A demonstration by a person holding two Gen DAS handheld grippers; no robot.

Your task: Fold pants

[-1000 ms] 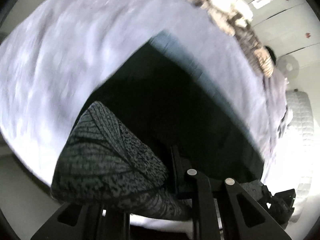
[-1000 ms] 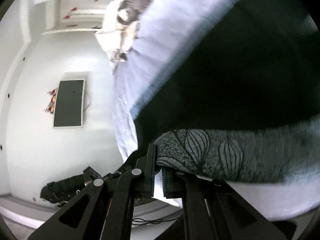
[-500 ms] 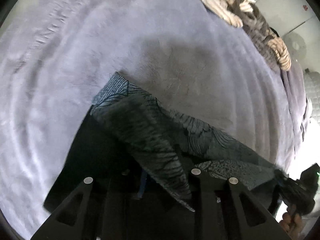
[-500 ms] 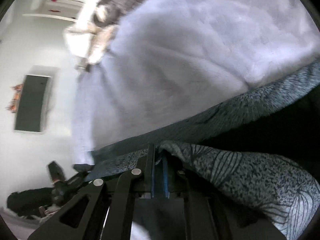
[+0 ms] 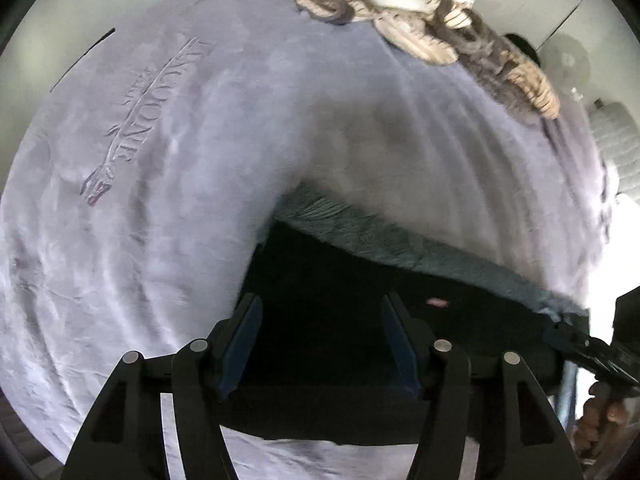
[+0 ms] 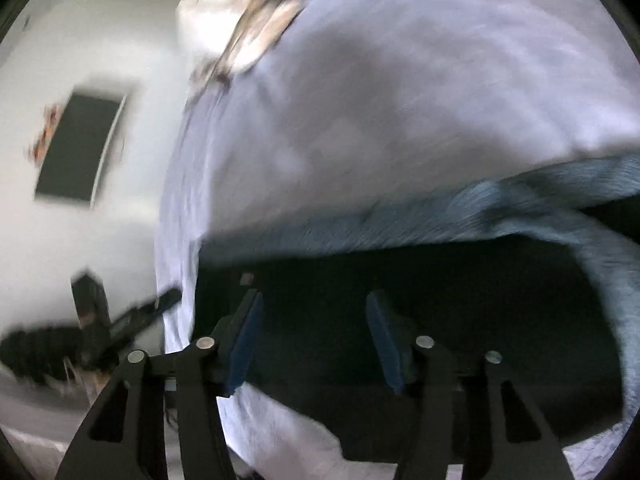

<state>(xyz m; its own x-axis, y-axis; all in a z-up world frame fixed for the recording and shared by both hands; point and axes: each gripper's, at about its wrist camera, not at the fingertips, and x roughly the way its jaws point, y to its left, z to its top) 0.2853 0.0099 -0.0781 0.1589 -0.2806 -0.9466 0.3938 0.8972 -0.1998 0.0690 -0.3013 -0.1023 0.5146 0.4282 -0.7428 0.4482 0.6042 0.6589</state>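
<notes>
The dark pants (image 5: 400, 312) lie folded on a lavender blanket (image 5: 180, 160), with a grey patterned edge (image 5: 380, 236) along the far side. My left gripper (image 5: 320, 340) is open and empty just above the dark cloth. In the right wrist view the pants (image 6: 420, 300) lie below my right gripper (image 6: 312, 340), which is open and empty. The patterned edge (image 6: 480, 212) curls round the far and right side. The right view is blurred by motion.
A heap of beige and grey bedding (image 5: 420, 12) lies at the far end of the bed. The other gripper (image 5: 592, 344) shows at the right edge of the left view. A dark wall screen (image 6: 76, 148) hangs to the left of the bed.
Both grippers have let go of the patterned pants edge and opened. The edge they carried over now lies flat on the far side, and both grippers have drawn back.
</notes>
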